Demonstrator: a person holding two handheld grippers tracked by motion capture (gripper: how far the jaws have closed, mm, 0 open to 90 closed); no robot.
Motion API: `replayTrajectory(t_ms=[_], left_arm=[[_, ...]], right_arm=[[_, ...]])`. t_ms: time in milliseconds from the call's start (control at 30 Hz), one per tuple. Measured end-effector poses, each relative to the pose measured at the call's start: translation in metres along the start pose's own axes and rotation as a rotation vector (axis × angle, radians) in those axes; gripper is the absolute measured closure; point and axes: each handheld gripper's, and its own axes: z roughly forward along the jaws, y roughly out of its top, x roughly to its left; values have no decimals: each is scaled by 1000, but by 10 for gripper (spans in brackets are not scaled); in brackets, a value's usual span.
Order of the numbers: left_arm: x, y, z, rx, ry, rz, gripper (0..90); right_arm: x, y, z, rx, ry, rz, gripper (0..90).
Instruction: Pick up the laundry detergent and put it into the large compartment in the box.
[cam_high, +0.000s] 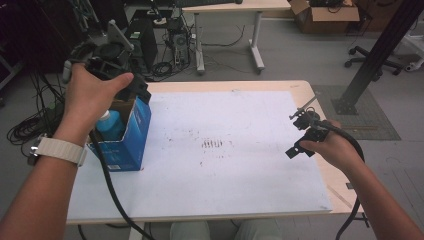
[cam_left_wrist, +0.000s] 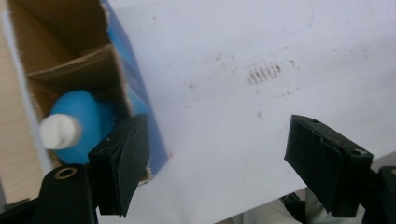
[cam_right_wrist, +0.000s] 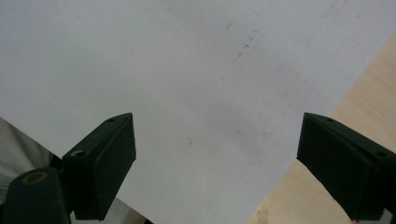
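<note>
High view: blue box (cam_high: 131, 131) stands open-topped at the tabletop's left edge, blue bottle (cam_high: 111, 124) upright inside. My left gripper (cam_left_wrist: 212, 161) hovers above it, jaws wide, empty. My right gripper (cam_right_wrist: 217, 161) idles, jaws wide, near the right edge. Judged step: bottle boxed; next, clear away without tipping the box.

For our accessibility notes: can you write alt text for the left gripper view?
The left gripper, jaws open with nothing between them, hangs above the white sheet on the table. Beside its left jaw stands an open blue carton holding a blue bottle with a white cap.
</note>
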Motion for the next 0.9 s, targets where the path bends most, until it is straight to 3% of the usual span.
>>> replayTrajectory(t_ms=[133,400,900], left_arm=[[-15,-5,7,23,-14,35,167],[-32,-7,14,24,-26,79,148],[-56,-12,23,37,-60,126,47]], right_arm=[[3,0,-2,-4,-4,0,116],[7,-1,-4,-9,-5,-3,116],[8,0,-9,-32,-7,-6,116]])
